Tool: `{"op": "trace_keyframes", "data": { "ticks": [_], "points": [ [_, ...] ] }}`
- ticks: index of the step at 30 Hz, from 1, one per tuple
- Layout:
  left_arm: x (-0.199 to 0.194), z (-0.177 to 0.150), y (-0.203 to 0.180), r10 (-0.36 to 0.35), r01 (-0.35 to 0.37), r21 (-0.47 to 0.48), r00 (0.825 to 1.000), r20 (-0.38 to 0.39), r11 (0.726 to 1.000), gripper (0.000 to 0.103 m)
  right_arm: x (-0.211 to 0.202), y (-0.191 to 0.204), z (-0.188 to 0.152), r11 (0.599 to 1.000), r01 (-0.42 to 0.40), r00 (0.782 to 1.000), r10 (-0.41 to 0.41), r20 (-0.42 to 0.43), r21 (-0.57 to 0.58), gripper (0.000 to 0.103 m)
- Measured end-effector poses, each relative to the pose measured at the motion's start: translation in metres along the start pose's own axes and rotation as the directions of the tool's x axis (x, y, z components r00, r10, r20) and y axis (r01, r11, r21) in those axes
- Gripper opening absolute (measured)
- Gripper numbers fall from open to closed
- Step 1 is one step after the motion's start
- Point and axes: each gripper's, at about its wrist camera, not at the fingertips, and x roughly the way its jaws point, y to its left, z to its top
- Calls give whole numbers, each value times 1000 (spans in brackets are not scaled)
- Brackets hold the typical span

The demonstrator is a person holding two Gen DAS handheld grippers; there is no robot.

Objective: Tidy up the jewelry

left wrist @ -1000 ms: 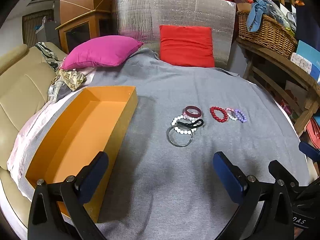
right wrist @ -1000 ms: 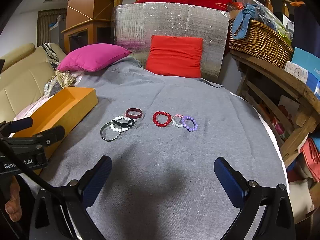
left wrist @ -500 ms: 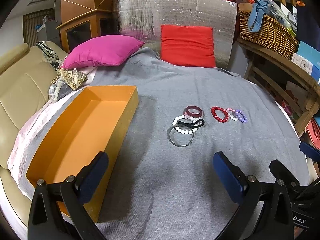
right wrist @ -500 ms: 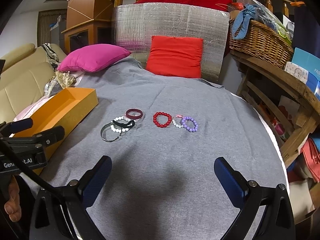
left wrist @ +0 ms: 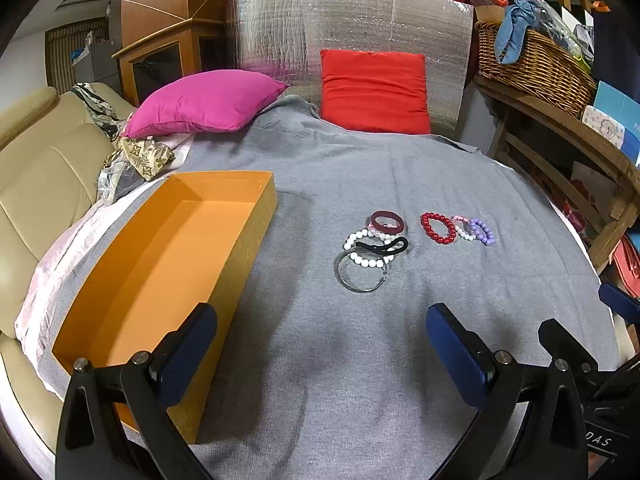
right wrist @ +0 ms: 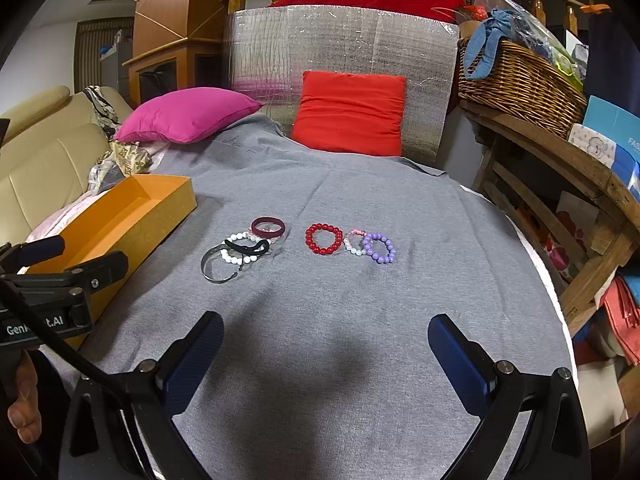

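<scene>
The gray cloth (left wrist: 360,184) is soft and has little folds, so a bangle could catch or slide when a finger pushes it. The orange box (left wrist: 168,264) at the left of the frame is long, with stiff flat walls and nothing inside it. A bracelet dropped too early would land on the cloth beside it.

The left gripper (left wrist: 320,356) and the right gripper (right wrist: 326,364) are both spread wide, low in their frames, and hold nothing.

In the middle of the frame lie the thin silver bangle (left wrist: 362,276), the white bead bracelet (left wrist: 366,246), a black band (left wrist: 382,247) and a dark red ring (left wrist: 386,222). They overlap, so lifting one may drag the others. Just right sit the red bead bracelet (left wrist: 438,228) and the purple bead bracelet (left wrist: 482,232), with maybe a pink and white one between. The beads are round and shiny and may slip.
</scene>
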Motion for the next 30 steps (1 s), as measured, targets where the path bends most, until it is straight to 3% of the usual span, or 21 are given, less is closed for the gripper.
{"op": "trace_keyframes", "data": {
  "ticks": [30],
  "points": [
    [2, 1, -1, 3, -3, 2, 1000, -5, 1000, 103, 1, -4, 1, 1000, 6, 1000, -6, -5, 4, 103]
  ]
}}
